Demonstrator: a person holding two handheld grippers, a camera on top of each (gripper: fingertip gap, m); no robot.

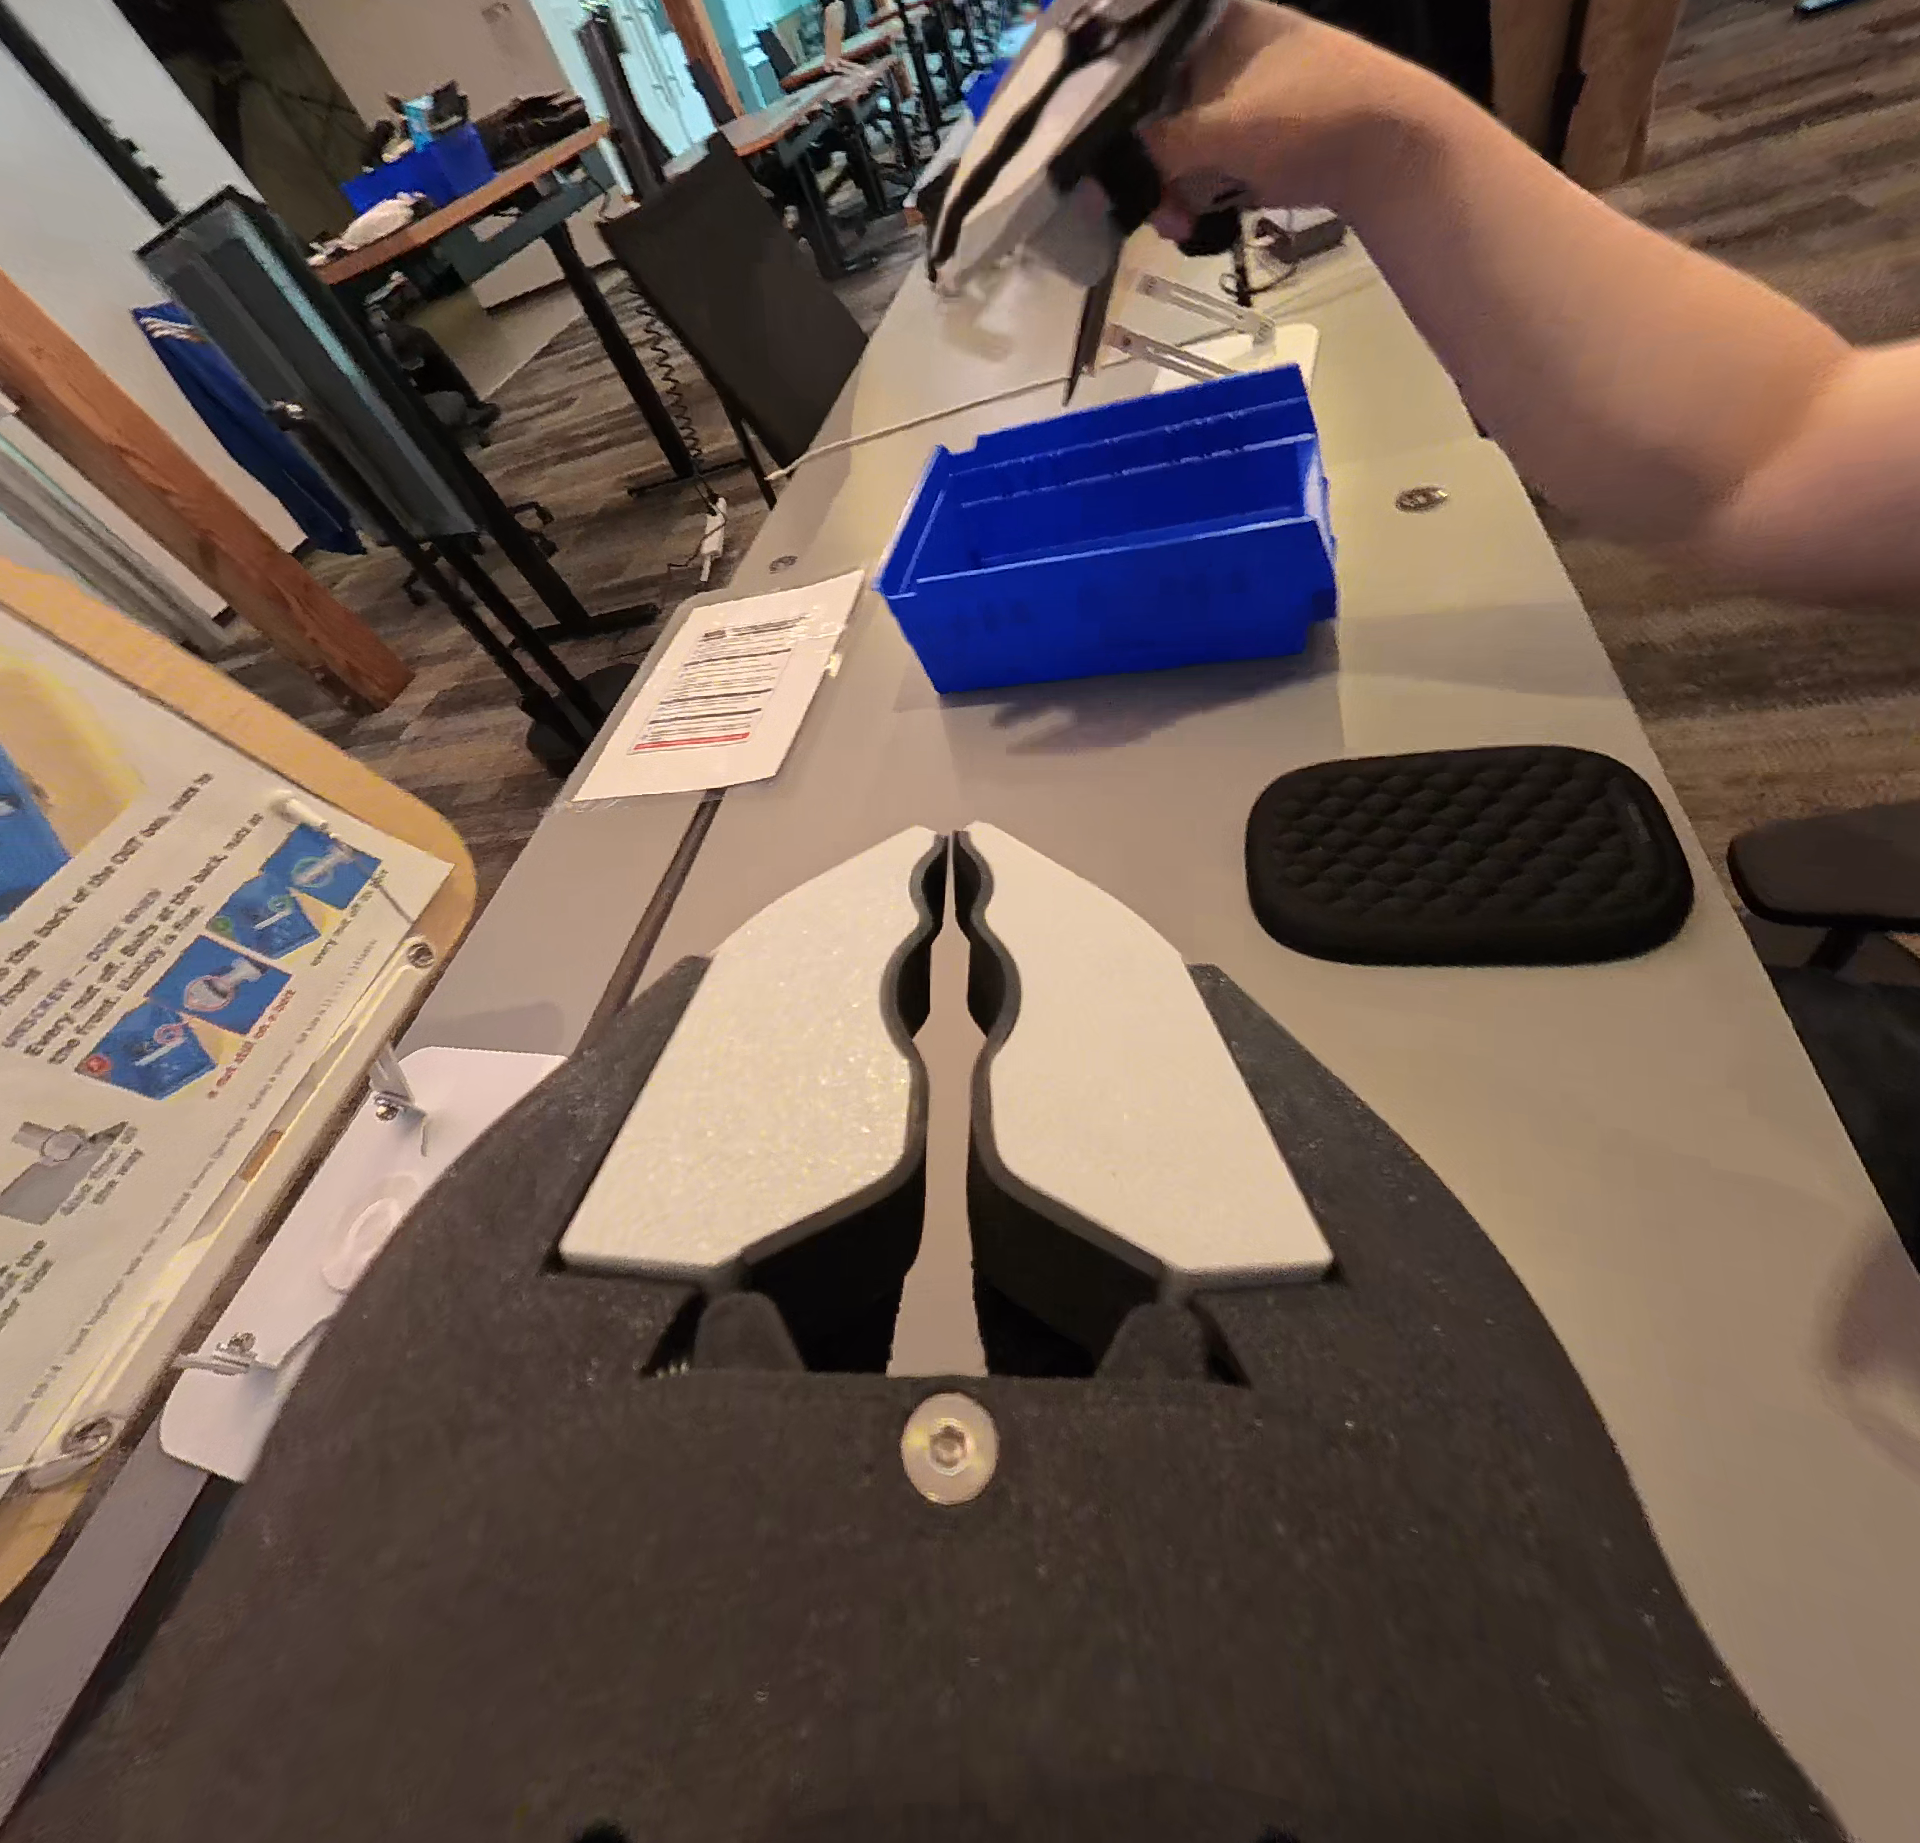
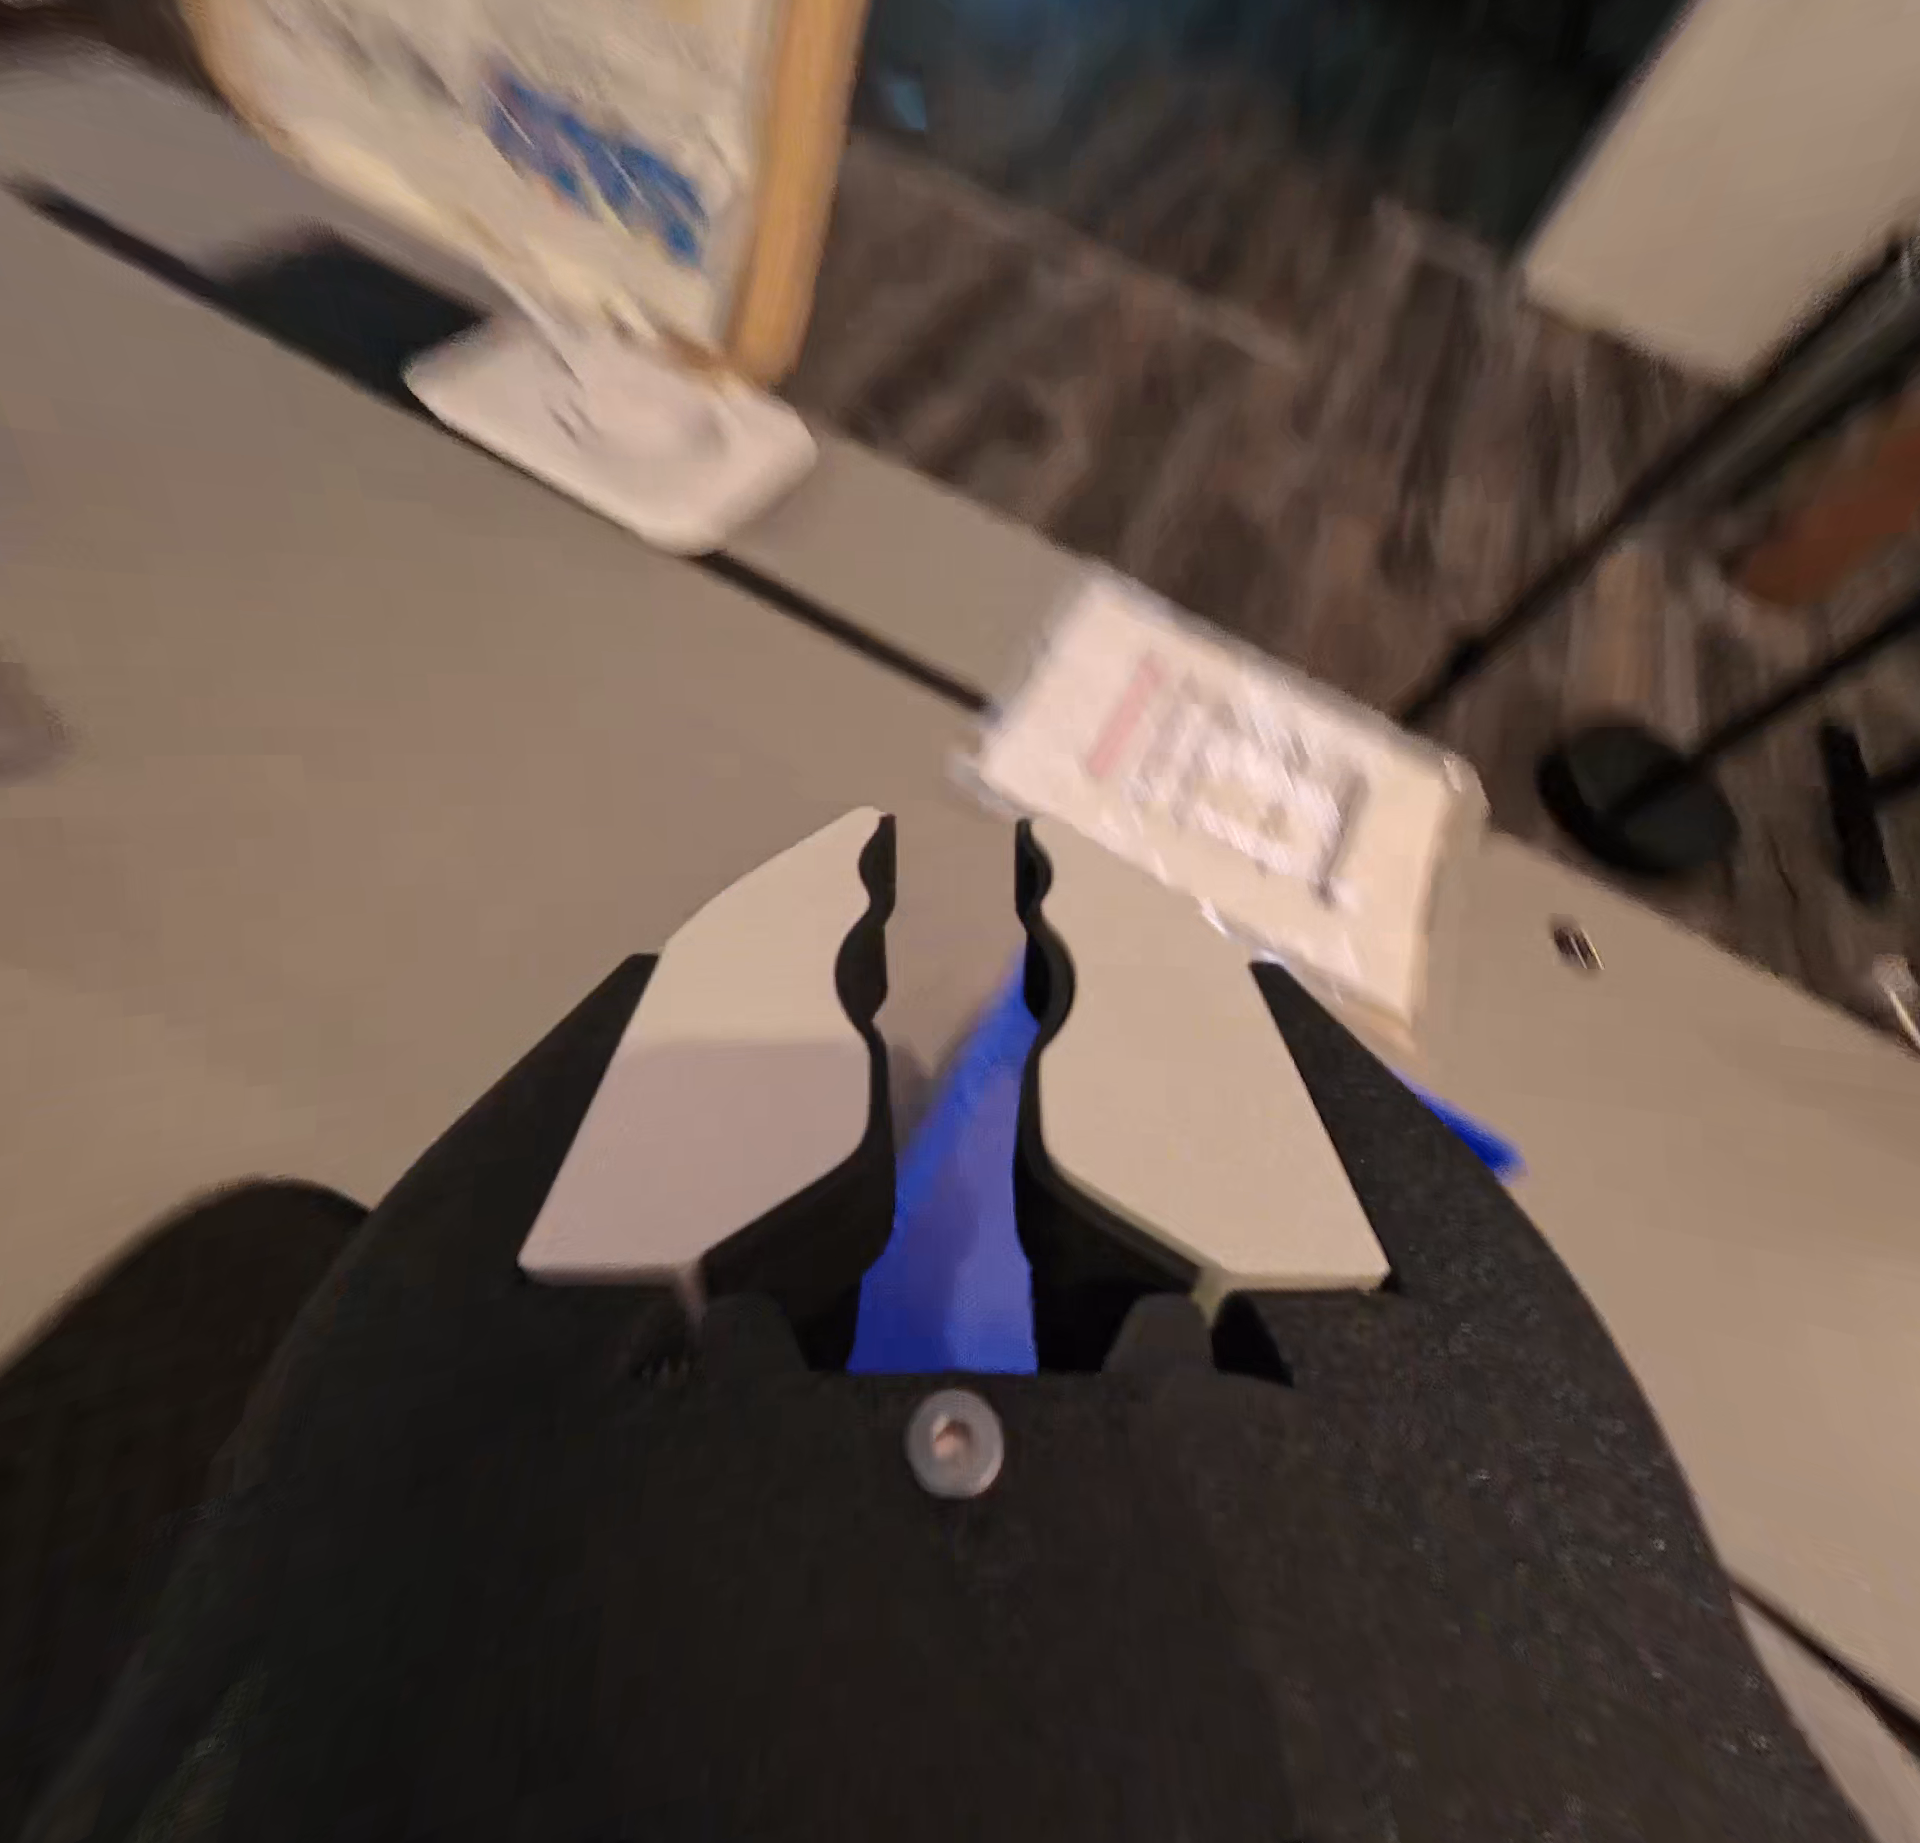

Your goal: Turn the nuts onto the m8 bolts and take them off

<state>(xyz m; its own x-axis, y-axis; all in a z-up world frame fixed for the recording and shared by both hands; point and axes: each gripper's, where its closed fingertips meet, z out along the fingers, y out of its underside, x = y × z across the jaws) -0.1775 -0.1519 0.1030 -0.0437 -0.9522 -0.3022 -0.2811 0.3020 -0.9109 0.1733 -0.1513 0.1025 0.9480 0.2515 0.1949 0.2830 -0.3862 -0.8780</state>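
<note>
No nuts or bolts show in either view. A blue plastic bin (image 1: 1112, 546) stands on the grey table (image 1: 1143, 962); what is inside it cannot be seen. My left gripper (image 1: 951, 839) is shut with nothing between its tips, low over the table in front of the bin. My right gripper (image 1: 1013, 323), held in a person's hand, hangs in the air above and beyond the bin. In the blurred right wrist view, the right gripper (image 2: 956, 827) is open and empty, and the blue bin (image 2: 961, 1222) shows below, between the fingers.
A black padded rest (image 1: 1470, 853) lies right of the bin. A white printed sheet (image 1: 727, 692) is taped near the table's left edge and also shows in the right wrist view (image 2: 1226, 785). An instruction board (image 1: 156, 1014) on a white base stands at the left. The person's forearm (image 1: 1558, 339) crosses above the table.
</note>
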